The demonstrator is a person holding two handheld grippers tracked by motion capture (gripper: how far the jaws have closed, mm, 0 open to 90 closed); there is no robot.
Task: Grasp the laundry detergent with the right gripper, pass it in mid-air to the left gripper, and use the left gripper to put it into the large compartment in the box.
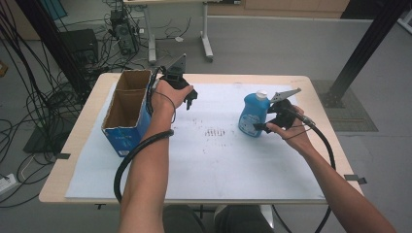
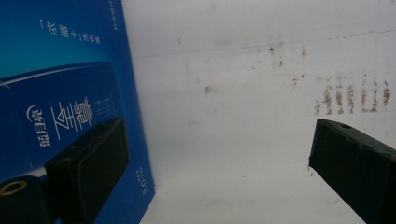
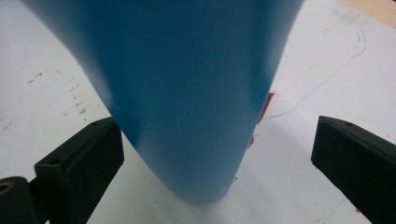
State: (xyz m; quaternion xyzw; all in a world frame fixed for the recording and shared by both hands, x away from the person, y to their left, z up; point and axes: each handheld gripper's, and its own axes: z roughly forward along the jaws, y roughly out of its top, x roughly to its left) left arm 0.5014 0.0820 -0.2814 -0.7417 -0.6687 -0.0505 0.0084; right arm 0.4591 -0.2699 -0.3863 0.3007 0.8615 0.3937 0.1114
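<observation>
Right tongs [image 3: 217,154] stand wide apart around the blue bottle [image 3: 187,93], top cut off (white cap visible from the high view), not gripping. Left tongs [image 2: 217,158] gape empty beside the blue carton [image 2: 60,93] on the bench [image 1: 311,87]

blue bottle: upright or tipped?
Upright. The bottle stands on its base on the white sheet, white cap on top. The right claw is open around its lower body, not clamped.
</observation>
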